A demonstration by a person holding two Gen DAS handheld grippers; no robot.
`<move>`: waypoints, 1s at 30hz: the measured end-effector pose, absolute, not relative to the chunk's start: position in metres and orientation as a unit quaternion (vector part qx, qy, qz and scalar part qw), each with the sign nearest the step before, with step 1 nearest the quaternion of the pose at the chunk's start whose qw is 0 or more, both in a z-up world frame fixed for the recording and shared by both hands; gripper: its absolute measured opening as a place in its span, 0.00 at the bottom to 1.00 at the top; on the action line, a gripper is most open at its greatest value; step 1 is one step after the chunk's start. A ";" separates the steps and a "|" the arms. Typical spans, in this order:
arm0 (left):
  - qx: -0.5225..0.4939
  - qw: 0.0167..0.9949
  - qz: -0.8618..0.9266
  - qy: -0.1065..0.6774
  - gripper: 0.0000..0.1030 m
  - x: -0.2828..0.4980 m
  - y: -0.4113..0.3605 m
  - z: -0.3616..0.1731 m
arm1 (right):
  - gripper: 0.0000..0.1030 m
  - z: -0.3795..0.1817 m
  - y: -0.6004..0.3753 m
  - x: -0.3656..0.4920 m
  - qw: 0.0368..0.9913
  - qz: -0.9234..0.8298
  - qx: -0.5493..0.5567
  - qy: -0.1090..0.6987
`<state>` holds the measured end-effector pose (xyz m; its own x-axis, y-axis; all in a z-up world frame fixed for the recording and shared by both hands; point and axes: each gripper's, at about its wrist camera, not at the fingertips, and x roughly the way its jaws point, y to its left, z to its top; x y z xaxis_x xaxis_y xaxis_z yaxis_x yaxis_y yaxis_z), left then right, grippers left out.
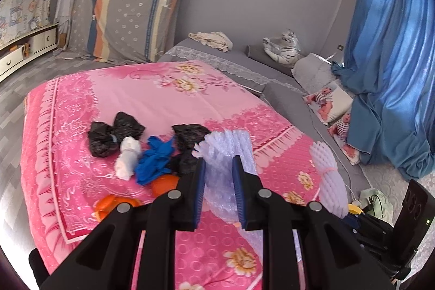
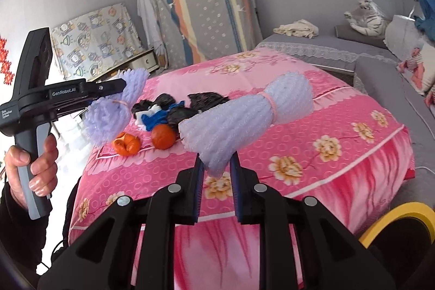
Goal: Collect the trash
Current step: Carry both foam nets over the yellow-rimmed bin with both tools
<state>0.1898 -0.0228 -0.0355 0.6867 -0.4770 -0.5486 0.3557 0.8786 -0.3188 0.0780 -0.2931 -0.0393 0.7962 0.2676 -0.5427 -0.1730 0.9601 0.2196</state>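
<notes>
My left gripper (image 1: pixel 219 161) is shut on a white foam-net bundle (image 1: pixel 225 151), held above the pink bed; it also shows in the right wrist view (image 2: pixel 114 105). My right gripper (image 2: pixel 216 165) is shut on a second foam-net bundle (image 2: pixel 244 110) tied with a pink band, also seen in the left wrist view (image 1: pixel 330 170). On the pink blanket (image 1: pixel 163 99) lie two black bags (image 1: pixel 114 133), a white wad (image 1: pixel 127 156), a blue glove (image 1: pixel 155 162) and orange peels (image 2: pixel 163 136).
A yellow-rimmed bin (image 2: pixel 397 224) stands at the lower right beside the bed. A grey sofa (image 1: pixel 285 97) with dolls and a plush tiger (image 1: pixel 282 50) runs along the right. Blue curtains (image 1: pixel 388 45) hang behind. A mattress (image 1: pixel 136 4) leans on the far wall.
</notes>
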 end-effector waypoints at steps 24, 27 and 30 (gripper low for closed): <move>-0.048 0.880 -0.353 0.313 0.18 0.168 -0.144 -0.018 | 0.17 -0.034 -0.395 0.031 0.957 -0.020 0.133 0.259; -0.032 0.872 -0.376 0.312 0.18 0.162 -0.170 -0.016 | 0.17 -0.034 -0.409 0.021 0.956 -0.044 0.137 0.255; -0.014 0.864 -0.398 0.308 0.18 0.156 -0.194 -0.013 | 0.17 -0.036 -0.428 0.010 0.954 -0.075 0.146 0.252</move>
<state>0.1557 -0.1935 -0.0128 0.4925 -0.6967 -0.5217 0.6797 0.6822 -0.2695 0.0096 -0.4279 -0.0362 0.8615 -0.0700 -0.5030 0.2169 0.9463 0.2399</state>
